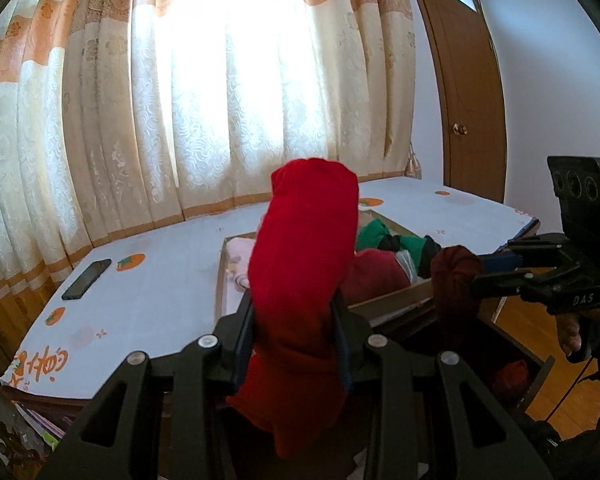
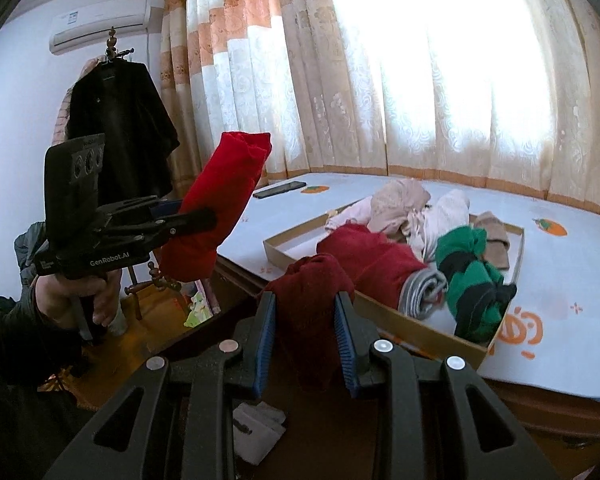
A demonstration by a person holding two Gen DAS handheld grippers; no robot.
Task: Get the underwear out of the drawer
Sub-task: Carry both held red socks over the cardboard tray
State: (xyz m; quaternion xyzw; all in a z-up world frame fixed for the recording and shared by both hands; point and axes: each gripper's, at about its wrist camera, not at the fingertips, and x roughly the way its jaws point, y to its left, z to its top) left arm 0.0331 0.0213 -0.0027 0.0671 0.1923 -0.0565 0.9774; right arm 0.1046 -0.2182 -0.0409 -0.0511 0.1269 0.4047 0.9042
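Red underwear [image 1: 304,248] stands upright, long axis vertical, in left claw [image 1: 296,344].

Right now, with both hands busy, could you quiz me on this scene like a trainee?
1. True or false: the left hand-held gripper grips a bright red garment.
2. What does the right hand-held gripper grip?
3. Which lies on the white tablecloth outside the cardboard tray: A) phone, B) green-and-black garment?

Key: 1 true; 2 a dark red garment; 3 A.
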